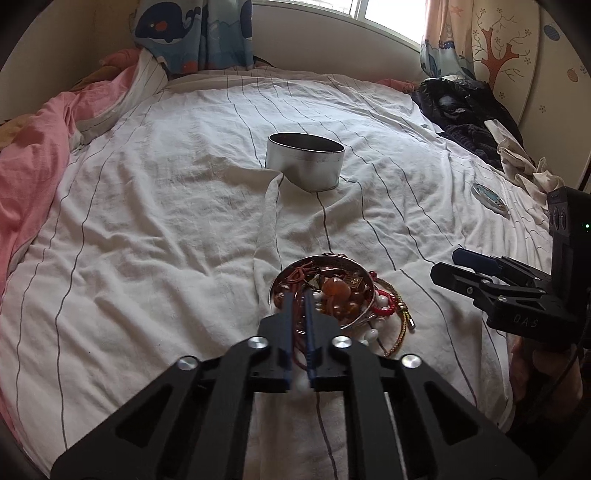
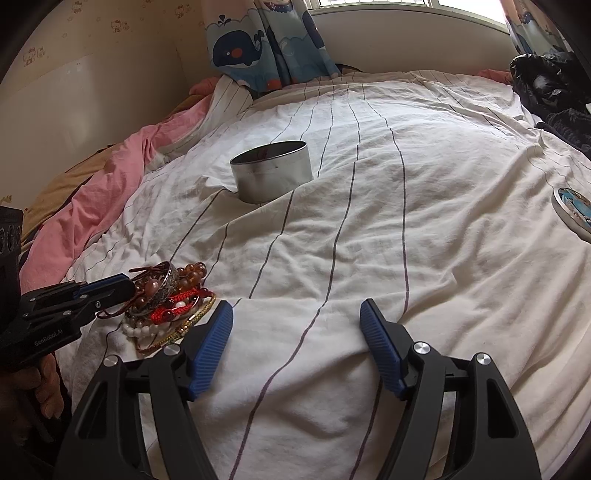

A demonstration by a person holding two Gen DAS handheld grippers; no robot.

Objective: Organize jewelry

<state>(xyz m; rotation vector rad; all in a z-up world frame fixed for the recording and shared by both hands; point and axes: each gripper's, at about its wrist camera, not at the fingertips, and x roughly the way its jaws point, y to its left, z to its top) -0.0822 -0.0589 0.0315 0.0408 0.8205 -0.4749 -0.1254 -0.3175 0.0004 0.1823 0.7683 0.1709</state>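
Left tongs [image 1: 299, 295] are pinching red cord in our bracelet pile [image 2: 166, 299]; we're lifting slowly toward tin [image 1: 305, 161], right tongs [image 2: 295, 314] gaping empty.

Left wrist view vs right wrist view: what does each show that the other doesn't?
Only the left wrist view shows the left gripper head-on, jaws nearly shut on the silver bangle atop the jewelry pile, and looks down into that bangle.

Only the right wrist view shows the right gripper head-on, jaws wide open over bare sheet, and the pile's side profile: amber beads, red cord bracelet, white beads.

Both show the open tin, its lid to the right, the striped sheet, the pink duvet and the whale curtain.
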